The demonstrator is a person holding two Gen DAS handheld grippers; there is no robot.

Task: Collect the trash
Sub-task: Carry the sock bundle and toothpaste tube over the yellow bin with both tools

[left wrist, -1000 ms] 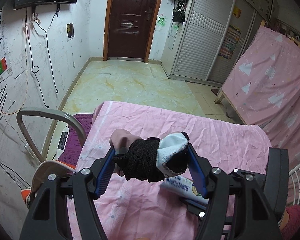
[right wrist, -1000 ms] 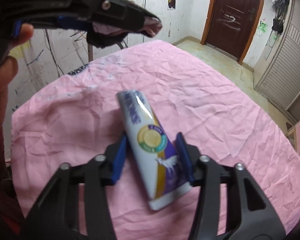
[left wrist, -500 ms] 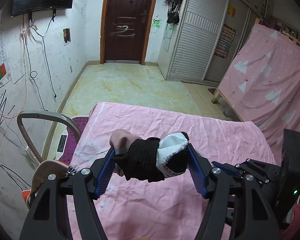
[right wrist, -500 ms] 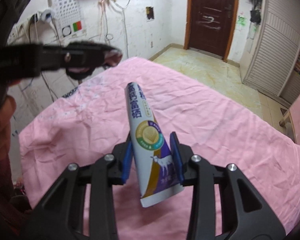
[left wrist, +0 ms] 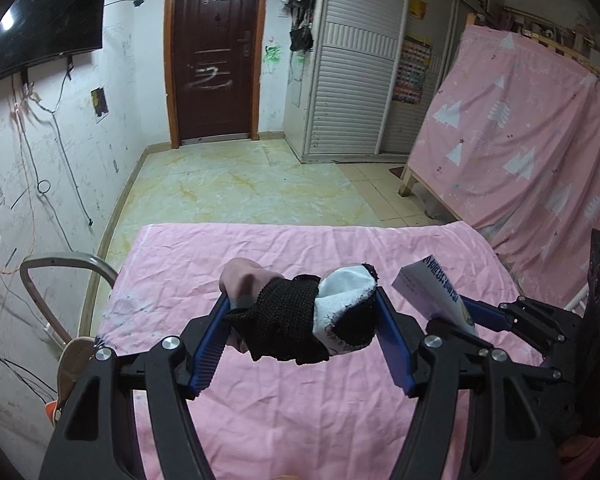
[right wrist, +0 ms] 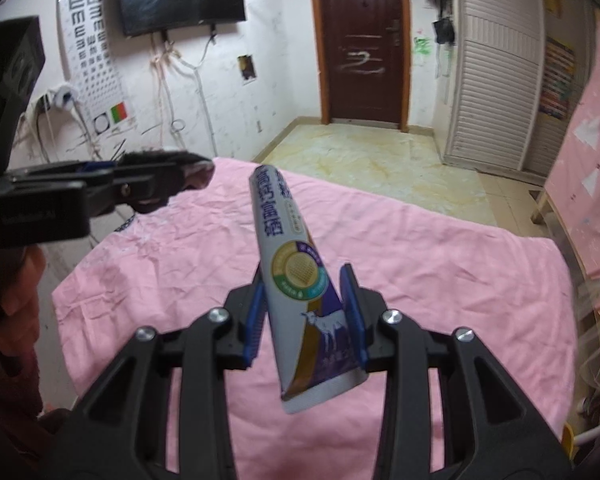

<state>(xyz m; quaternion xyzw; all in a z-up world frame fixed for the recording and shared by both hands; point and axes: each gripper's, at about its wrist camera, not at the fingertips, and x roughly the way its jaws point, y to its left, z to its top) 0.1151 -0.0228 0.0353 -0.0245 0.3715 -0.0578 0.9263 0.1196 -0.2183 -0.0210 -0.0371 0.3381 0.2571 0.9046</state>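
We're clamping a bunched sock (left wrist: 300,330) in the left gripper (left wrist: 300,336) and a printed tube (right wrist: 296,276) in the right gripper (right wrist: 306,308), both lifted clear above the pink sheet (right wrist: 440,264), likely for carrying to a bin.

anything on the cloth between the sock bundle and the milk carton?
Nothing: in the right wrist view, only bare pink tablecloth shows between the sock bundle, clamped by the left gripper, and the milk carton.
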